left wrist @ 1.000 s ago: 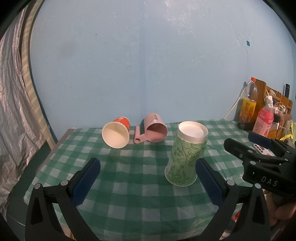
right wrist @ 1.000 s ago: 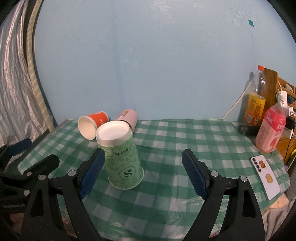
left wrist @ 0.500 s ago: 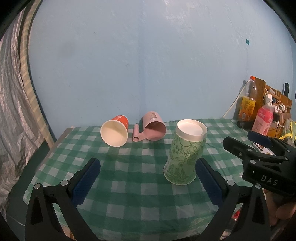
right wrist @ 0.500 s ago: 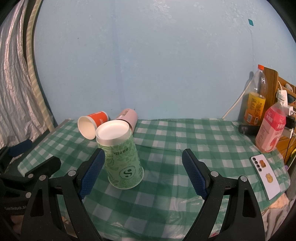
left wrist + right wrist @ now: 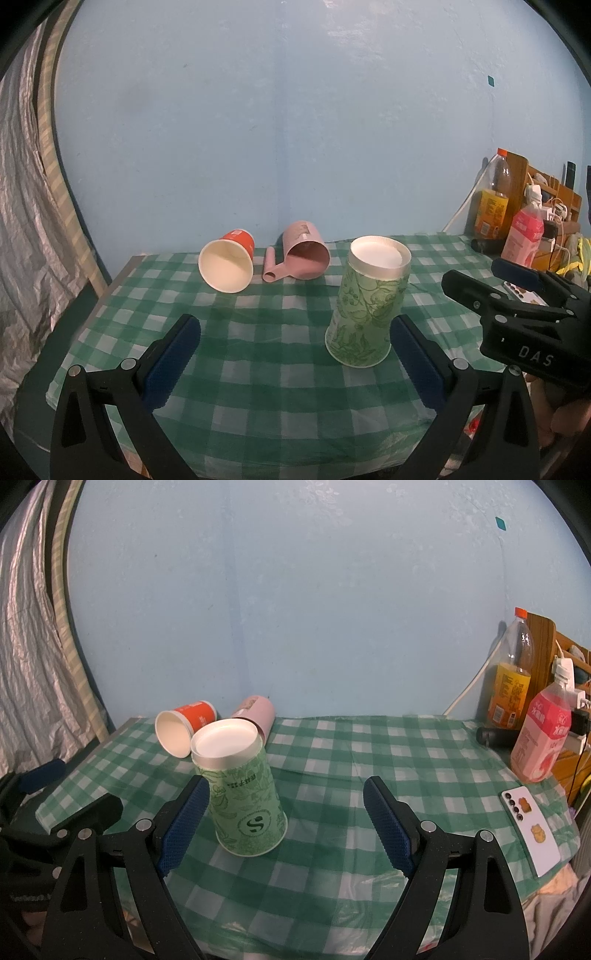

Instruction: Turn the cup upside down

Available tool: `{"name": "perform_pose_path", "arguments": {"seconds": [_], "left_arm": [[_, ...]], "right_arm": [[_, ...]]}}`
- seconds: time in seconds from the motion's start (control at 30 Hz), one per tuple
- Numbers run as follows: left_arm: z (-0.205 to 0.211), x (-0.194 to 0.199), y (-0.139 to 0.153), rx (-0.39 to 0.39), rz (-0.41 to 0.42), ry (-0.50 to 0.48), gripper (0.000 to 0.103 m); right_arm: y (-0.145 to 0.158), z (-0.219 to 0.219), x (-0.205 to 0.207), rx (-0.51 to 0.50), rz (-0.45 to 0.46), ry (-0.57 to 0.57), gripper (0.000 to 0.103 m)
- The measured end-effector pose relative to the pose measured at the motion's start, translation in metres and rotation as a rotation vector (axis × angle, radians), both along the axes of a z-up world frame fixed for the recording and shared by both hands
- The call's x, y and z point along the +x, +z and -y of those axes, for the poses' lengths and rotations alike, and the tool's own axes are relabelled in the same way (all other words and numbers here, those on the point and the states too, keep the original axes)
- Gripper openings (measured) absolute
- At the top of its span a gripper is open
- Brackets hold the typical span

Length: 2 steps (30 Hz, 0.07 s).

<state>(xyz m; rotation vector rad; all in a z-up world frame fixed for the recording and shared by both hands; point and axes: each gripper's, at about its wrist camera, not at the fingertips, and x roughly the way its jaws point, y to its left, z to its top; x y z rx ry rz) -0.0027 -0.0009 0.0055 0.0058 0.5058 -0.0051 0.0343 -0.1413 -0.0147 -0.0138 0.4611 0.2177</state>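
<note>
The green cup [image 5: 246, 794] stands mouth-down at 10 o'clock; it looks light, thin, crushable: grip mid-wall gently. Both grippers' fingers [image 5: 184, 825] are spread, empty.

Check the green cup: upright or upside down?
Upside down. The green cup stands on its wide mouth, narrow white base on top, on the tablecloth.
</note>
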Motion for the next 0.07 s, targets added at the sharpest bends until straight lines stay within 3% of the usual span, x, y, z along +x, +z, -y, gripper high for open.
{"name": "perform_pose_path", "arguments": {"seconds": [0.07], "left_arm": [[0.001, 0.0015, 0.0004, -0.002, -0.001, 0.003, 0.103]], "right_arm": [[-0.0004, -0.0002, -0.0008, 0.002, -0.002, -0.002, 0.085]]}}
